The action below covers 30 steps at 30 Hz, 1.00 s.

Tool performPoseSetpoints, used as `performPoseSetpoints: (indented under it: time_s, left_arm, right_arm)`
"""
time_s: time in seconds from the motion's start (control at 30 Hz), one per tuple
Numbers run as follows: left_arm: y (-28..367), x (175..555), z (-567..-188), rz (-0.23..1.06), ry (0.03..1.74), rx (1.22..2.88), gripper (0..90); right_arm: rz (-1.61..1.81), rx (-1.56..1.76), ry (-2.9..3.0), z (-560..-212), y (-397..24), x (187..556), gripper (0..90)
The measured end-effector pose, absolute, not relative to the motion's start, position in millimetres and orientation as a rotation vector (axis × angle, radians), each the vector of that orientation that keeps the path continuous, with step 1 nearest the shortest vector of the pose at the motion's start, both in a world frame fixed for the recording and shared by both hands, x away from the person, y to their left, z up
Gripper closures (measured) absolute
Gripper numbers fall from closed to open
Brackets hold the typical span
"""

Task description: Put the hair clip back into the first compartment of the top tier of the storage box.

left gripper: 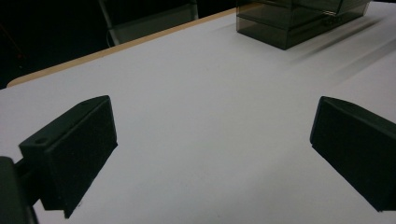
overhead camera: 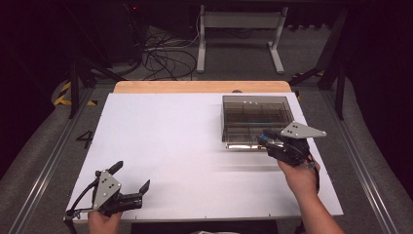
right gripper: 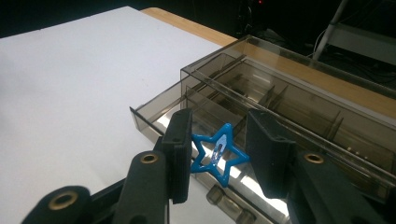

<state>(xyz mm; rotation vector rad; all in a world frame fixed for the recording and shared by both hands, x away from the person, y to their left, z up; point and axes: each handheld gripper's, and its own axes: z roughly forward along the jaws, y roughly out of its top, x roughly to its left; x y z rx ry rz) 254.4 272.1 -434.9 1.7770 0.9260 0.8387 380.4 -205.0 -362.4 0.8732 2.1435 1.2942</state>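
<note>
R gripper (right gripper: 218,156) low mid frame pinches blue star clip (right gripper: 218,155) by its points, over open drawer (right gripper: 196,116) to drop in | L gripper (left gripper: 210,154) spread, empty, waits on white table (left gripper: 210,93)

Both grippers are black. The left gripper (overhead camera: 131,179) has thick wedge-shaped pads (left gripper: 77,149), a grey three-cornered plate with screws and a black cable. The right gripper (right gripper: 218,156) has brass-coloured rivets. The forearms are bare.

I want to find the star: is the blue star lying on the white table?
No, the blue star is up between the right gripper jaws, over the open drawer of the smoky box.
</note>
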Motion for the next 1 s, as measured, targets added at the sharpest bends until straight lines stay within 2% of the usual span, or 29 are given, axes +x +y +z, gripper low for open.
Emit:
performPoseSetpoints:
  time_s: [1.0]
  left_arm:
    - [272.6, 255.0, -435.2, 0.834, 0.929, 1.774, 1.5]
  right_arm:
    - [1.281, 0.833, 2.222, -354.9, -168.9, 414.3, 62.4]
